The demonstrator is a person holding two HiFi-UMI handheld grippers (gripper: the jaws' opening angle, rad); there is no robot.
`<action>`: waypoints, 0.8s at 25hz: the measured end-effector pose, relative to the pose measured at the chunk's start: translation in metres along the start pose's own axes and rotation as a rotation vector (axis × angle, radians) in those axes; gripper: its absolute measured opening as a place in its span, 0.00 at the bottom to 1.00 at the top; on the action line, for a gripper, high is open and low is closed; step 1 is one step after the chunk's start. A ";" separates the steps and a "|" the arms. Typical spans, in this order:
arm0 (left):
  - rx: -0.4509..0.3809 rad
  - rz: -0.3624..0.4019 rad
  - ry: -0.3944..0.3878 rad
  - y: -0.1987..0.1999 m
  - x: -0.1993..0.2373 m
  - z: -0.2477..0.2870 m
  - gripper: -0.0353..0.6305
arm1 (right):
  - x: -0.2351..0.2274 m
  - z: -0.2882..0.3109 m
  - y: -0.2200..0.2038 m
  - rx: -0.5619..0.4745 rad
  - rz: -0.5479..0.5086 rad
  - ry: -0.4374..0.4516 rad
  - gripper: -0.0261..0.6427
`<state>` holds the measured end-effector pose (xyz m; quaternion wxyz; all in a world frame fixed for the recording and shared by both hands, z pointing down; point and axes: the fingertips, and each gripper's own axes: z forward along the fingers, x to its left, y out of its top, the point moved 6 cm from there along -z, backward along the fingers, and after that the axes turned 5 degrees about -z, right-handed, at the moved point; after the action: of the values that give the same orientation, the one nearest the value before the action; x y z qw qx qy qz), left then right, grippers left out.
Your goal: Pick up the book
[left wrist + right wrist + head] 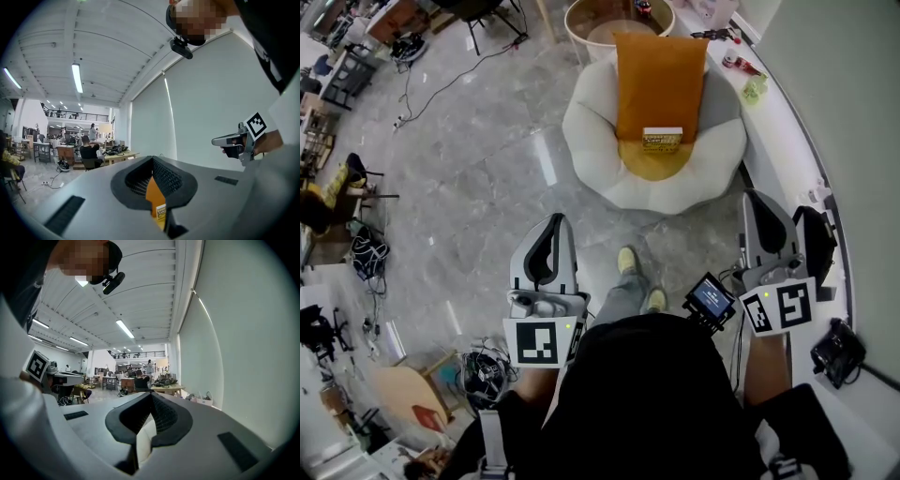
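Seen from above, a grey marble floor point(478, 178) fills most of the view, with a curved white counter point(789, 141) along the right side. On the far side of the floor sits a plump white armchair point(600, 169). A tall orange cushion point(659, 80) leans against its back.

Nearer, the person holds the left gripper point(555, 221) and the right gripper point(757, 197) level, both pointing toward the chair. Each gripper has its jaws pressed together, with nothing between them.

The book point(662, 141), small with a pale top edge and a yellow cover, rests on the seat at the foot of the orange cushion. It is well apart from both grippers.

The task has barely begun. The book lies untouched, and the approach, the opening of a gripper, the grasp and the lift are all yet to come.
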<state>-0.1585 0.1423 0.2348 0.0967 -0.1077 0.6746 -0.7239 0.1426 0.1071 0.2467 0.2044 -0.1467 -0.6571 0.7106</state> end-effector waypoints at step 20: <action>-0.041 -0.007 -0.079 0.010 0.054 0.068 0.07 | -0.003 0.068 0.016 -0.001 -0.042 -0.070 0.06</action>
<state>-0.1911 0.0615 0.2303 0.1187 -0.1406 0.6845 -0.7054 0.1110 0.0450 0.2374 0.1961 -0.1078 -0.6673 0.7104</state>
